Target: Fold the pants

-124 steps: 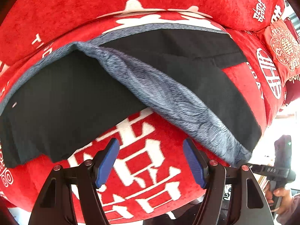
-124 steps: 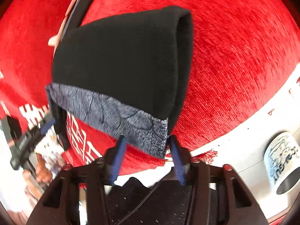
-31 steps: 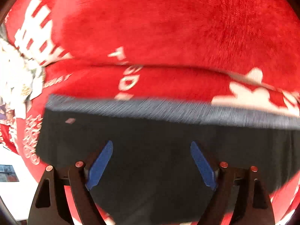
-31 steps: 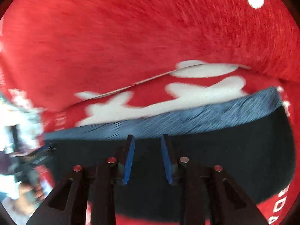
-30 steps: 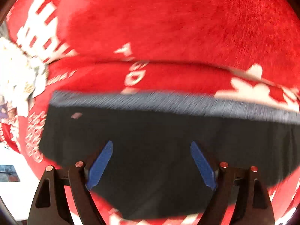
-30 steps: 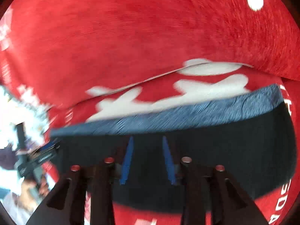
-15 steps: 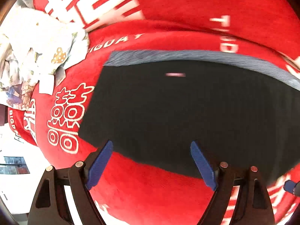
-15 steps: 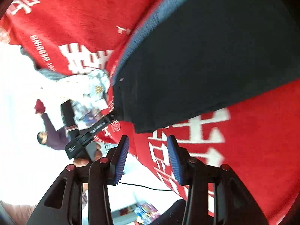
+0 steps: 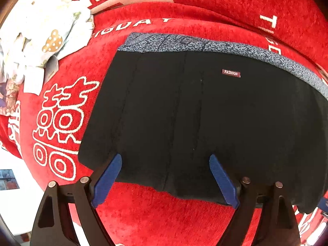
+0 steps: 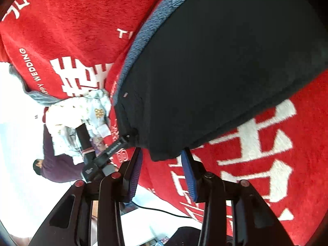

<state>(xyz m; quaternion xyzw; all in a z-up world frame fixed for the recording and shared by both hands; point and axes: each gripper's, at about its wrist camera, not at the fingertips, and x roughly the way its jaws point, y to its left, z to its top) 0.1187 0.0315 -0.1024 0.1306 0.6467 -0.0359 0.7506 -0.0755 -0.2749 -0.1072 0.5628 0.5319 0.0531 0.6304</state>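
Your left gripper (image 9: 164,181) wide, empty, above black pants (image 9: 205,112) on red blanket (image 9: 164,215). Right gripper (image 10: 162,170) narrow, closing, pants corner between pads. White floor (image 10: 18,123) beyond.

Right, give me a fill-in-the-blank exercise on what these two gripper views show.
1. The black pants lie folded on a ____ blanket with white characters.
2. The small label on the pants reads ____.
3. The band along the pants' far edge is speckled ____.
4. The pads of the left gripper are coloured ____.

Missing words: red; FASHION; grey; blue
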